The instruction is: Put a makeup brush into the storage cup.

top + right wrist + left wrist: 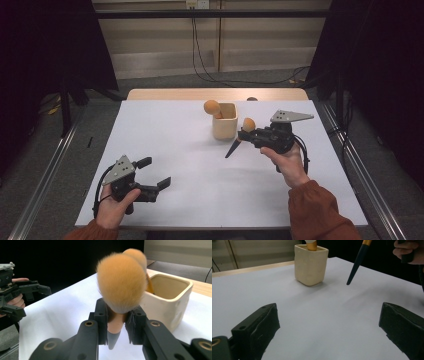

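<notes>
Item: orange-bristled, dark-handled makeup brush (242,134), which we clamped in our right gripper (250,135), handle slanting tableward, beside cream square ceramic holder (224,125); left gripper (152,172) gaped empty.

No legible text, label, brand, number or sign anywhere

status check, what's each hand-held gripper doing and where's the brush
Right hand-held gripper shut on makeup brush, bristles up, beside cream cup. Left hand-held gripper open, empty, low over table. Second brush already in cup. Path clear.
</notes>
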Demonstrator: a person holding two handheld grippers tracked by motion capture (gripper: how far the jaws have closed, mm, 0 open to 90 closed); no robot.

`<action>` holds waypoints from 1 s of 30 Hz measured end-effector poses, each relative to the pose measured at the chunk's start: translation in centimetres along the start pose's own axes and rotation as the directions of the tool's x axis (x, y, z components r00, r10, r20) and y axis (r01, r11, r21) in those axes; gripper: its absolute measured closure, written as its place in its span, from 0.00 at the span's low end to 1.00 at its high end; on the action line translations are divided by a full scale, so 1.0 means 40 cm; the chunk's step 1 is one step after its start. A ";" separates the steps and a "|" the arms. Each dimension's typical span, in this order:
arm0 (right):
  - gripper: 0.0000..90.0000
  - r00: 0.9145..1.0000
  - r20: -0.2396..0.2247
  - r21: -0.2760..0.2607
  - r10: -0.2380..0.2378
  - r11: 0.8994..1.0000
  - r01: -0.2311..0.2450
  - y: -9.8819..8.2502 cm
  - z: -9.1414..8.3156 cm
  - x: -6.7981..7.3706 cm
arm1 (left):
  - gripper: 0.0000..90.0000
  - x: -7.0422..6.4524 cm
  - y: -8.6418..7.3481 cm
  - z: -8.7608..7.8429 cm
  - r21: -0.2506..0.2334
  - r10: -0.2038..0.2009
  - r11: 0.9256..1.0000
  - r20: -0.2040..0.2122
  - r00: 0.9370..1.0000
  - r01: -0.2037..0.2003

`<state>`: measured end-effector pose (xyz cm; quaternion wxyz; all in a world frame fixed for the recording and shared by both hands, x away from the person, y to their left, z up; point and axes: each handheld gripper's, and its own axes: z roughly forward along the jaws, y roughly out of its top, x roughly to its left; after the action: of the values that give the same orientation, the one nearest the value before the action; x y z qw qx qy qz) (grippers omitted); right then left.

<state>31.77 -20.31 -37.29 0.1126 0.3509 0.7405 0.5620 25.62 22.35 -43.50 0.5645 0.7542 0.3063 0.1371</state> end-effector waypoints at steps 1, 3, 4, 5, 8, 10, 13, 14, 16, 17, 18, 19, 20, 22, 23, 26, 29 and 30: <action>0.82 1.000 0.004 -0.002 0.002 1.000 -0.002 0.003 -0.002 -0.003 | 0.03 0.000 -0.003 -0.002 0.003 0.000 1.000 -0.002 1.000 0.000; 0.82 1.000 0.007 -0.005 0.003 1.000 -0.003 0.009 -0.008 -0.010 | 0.03 0.001 -0.007 -0.006 0.001 -0.005 1.000 0.001 1.000 0.005; 0.82 1.000 0.009 -0.005 0.002 1.000 -0.002 0.012 -0.010 -0.013 | 0.03 0.003 -0.008 -0.008 0.003 0.001 1.000 -0.002 1.000 -0.001; 0.82 1.000 0.012 -0.006 0.004 1.000 -0.004 0.015 -0.012 -0.015 | 0.03 0.005 -0.009 -0.009 0.004 0.000 1.000 -0.005 1.000 0.000; 0.82 1.000 0.020 -0.003 0.002 1.000 -0.002 0.021 -0.015 -0.025 | 0.03 0.010 -0.011 -0.009 0.000 -0.004 1.000 -0.007 1.000 0.004; 0.82 1.000 0.026 -0.004 0.004 1.000 -0.004 0.025 -0.016 -0.031 | 0.03 0.011 -0.012 -0.011 0.005 0.005 1.000 -0.015 1.000 -0.005; 0.82 0.999 0.035 -0.006 0.006 1.000 -0.005 0.032 -0.017 -0.042 | 0.03 0.013 -0.013 -0.015 -0.001 -0.012 1.000 -0.014 1.000 0.012; 0.82 0.999 0.041 -0.006 0.005 1.000 -0.004 0.036 -0.017 -0.045 | 0.03 0.014 -0.014 -0.016 0.000 -0.008 1.000 -0.019 1.000 0.008; 0.82 0.999 0.044 -0.008 0.002 1.000 -0.002 0.042 -0.018 -0.047 | 0.03 0.016 -0.013 -0.020 -0.008 0.000 1.000 -0.038 0.999 0.000; 0.82 0.999 0.047 -0.009 -0.003 1.000 0.003 0.047 -0.019 -0.048 | 0.03 0.015 -0.013 -0.023 -0.016 -0.006 1.000 -0.037 0.999 0.005; 0.82 0.999 0.048 -0.014 -0.001 1.000 0.001 0.051 -0.020 -0.049 | 0.03 0.016 -0.013 -0.025 -0.014 -0.002 1.000 -0.039 0.999 0.001; 0.82 0.999 0.047 -0.017 0.000 1.000 0.001 0.054 -0.020 -0.052 | 0.03 0.015 -0.014 -0.025 -0.015 -0.001 1.000 -0.042 0.999 0.000; 0.82 0.999 0.050 -0.016 -0.002 1.000 0.003 0.059 -0.020 -0.053 | 0.03 0.015 -0.015 -0.025 -0.017 -0.001 1.000 -0.045 0.999 0.000; 0.82 0.998 0.056 -0.018 -0.002 1.000 0.003 0.068 -0.020 -0.059 | 0.03 0.016 -0.013 -0.027 -0.012 0.001 1.000 -0.045 0.999 -0.001; 0.82 0.998 0.057 -0.018 -0.002 1.000 0.003 0.072 -0.020 -0.059 | 0.03 0.017 -0.013 -0.029 -0.011 0.008 1.000 -0.048 0.999 -0.008; 0.82 0.998 0.065 -0.020 -0.009 1.000 0.010 0.084 -0.021 -0.062 | 0.03 0.023 -0.012 -0.040 -0.020 0.004 1.000 -0.063 0.998 -0.005; 0.82 0.997 0.072 -0.026 -0.008 1.000 0.010 0.096 -0.021 -0.067 | 0.03 0.029 -0.015 -0.042 -0.021 -0.004 1.000 -0.074 0.997 0.003; 0.82 0.997 0.077 -0.026 -0.009 1.000 0.011 0.100 -0.020 -0.068 | 0.03 0.028 -0.015 -0.043 -0.022 -0.004 1.000 -0.075 0.997 0.002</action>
<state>34.87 -22.19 -33.99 0.1483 0.3670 0.7299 0.5573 25.38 24.46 -43.65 0.5609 0.7419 0.3270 0.1676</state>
